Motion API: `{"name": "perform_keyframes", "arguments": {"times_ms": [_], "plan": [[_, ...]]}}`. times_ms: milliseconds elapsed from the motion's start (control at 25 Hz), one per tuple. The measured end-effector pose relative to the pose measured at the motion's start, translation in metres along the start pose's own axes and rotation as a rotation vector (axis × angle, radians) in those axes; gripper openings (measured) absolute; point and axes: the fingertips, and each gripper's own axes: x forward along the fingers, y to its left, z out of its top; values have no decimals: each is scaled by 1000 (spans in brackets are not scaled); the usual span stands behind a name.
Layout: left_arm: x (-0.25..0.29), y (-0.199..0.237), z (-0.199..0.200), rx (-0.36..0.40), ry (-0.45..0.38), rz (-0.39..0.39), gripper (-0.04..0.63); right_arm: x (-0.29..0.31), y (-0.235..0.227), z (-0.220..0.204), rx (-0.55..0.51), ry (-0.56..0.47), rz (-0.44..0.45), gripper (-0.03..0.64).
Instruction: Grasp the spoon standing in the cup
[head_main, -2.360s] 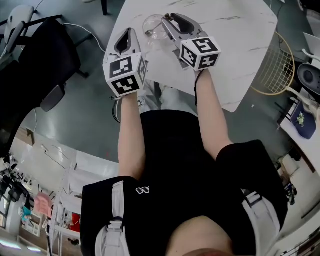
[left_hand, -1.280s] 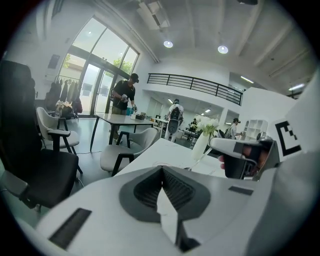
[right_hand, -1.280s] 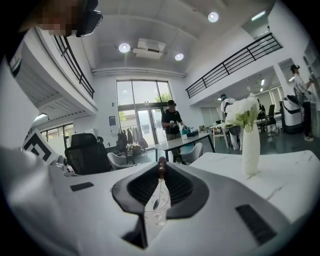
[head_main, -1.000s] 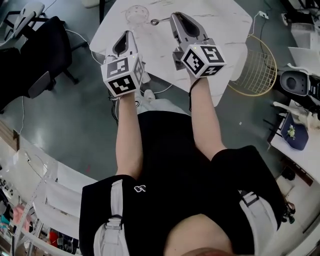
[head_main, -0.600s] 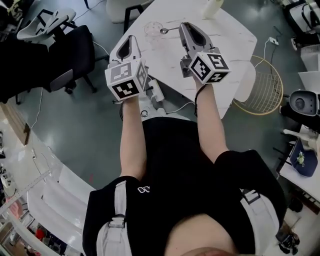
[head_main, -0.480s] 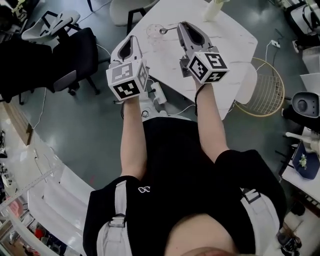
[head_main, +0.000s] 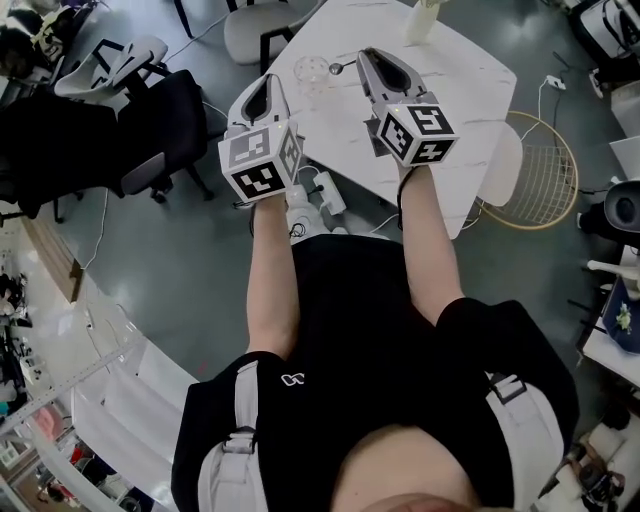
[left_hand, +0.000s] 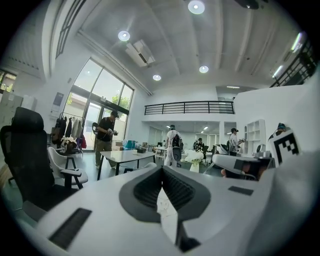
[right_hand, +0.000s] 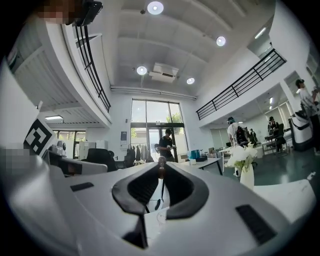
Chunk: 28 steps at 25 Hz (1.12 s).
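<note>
A clear glass cup (head_main: 312, 72) stands near the left edge of the white marble table (head_main: 450, 70). My right gripper (head_main: 362, 56) is shut on a small metal spoon (head_main: 336, 68), which sticks out leftward from its tips. The spoon's bowl hangs just right of the cup, outside it. In the right gripper view, the spoon (right_hand: 161, 162) shows as a small rounded bit pinched between the tips of the right gripper (right_hand: 161, 169). My left gripper (head_main: 268, 84) hovers off the table's left edge, over the floor, and is empty. In its own view, the left gripper (left_hand: 161, 169) has its jaws closed together.
A white vase of flowers (head_main: 424, 20) stands at the table's far side and also shows as the vase (right_hand: 245, 172) at the right. A wire basket (head_main: 545, 160) sits right of the table. A black office chair (head_main: 150, 130) and a power strip (head_main: 326, 190) are on the floor at the left.
The spoon was at the cup's rim and is now held clear to the cup's right. The head view has pulled back and shows more of the table. Both grippers keep their jaw positions.
</note>
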Motion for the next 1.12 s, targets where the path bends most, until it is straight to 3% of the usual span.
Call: {"name": "perform_keyframes", "arguments": {"times_ms": [1120], "plan": [[8, -9, -38, -39, 63, -72, 14, -7, 5, -23, -50, 52, -25, 43]]}}
